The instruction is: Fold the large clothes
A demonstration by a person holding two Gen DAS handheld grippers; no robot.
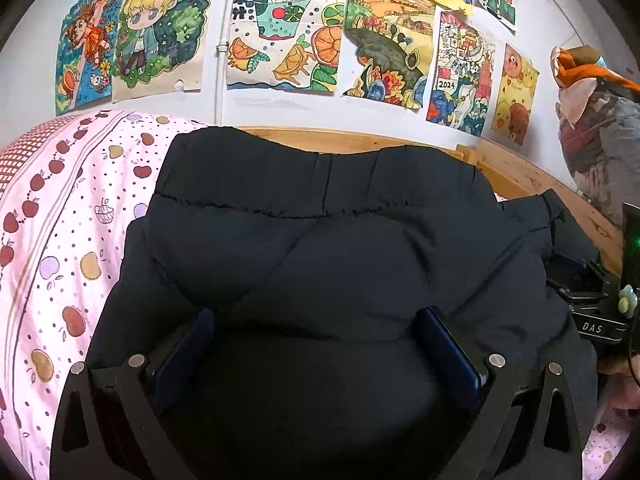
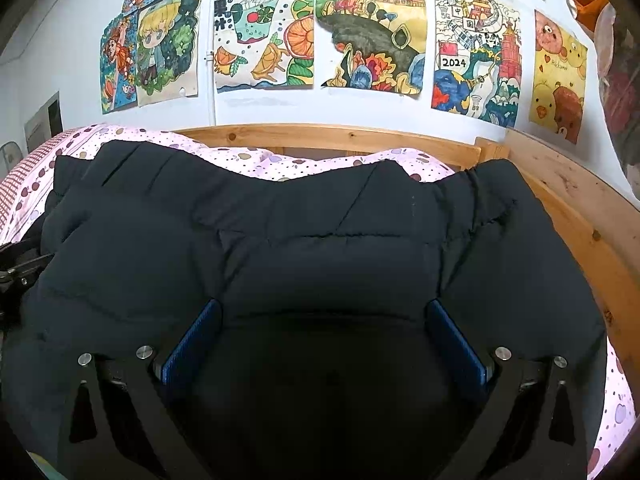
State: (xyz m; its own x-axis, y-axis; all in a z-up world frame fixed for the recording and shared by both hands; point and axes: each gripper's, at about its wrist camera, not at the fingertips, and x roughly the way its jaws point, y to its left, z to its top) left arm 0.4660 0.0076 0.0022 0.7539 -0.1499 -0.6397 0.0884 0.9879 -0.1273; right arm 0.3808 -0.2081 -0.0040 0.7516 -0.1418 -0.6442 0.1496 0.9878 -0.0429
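Observation:
A black padded jacket (image 1: 320, 248) lies spread on a bed, its quilted seams running across it. My left gripper (image 1: 316, 314) hovers low over the near part of the jacket, blue pads wide apart, open, with only a bulge of fabric below them. In the right wrist view the same jacket (image 2: 300, 256) fills the middle, and my right gripper (image 2: 324, 305) stands open over it in the same way. The right gripper's body (image 1: 592, 308) shows at the right edge of the left view. The left gripper's body (image 2: 16, 272) peeks in at the left edge of the right view.
The jacket rests on a pink apple-print sheet (image 1: 60, 220). A wooden bed frame (image 2: 340, 136) runs along the far side and the right. Several coloured drawings (image 2: 368, 32) hang on the white wall. A stuffed bag (image 1: 600, 140) sits at the far right.

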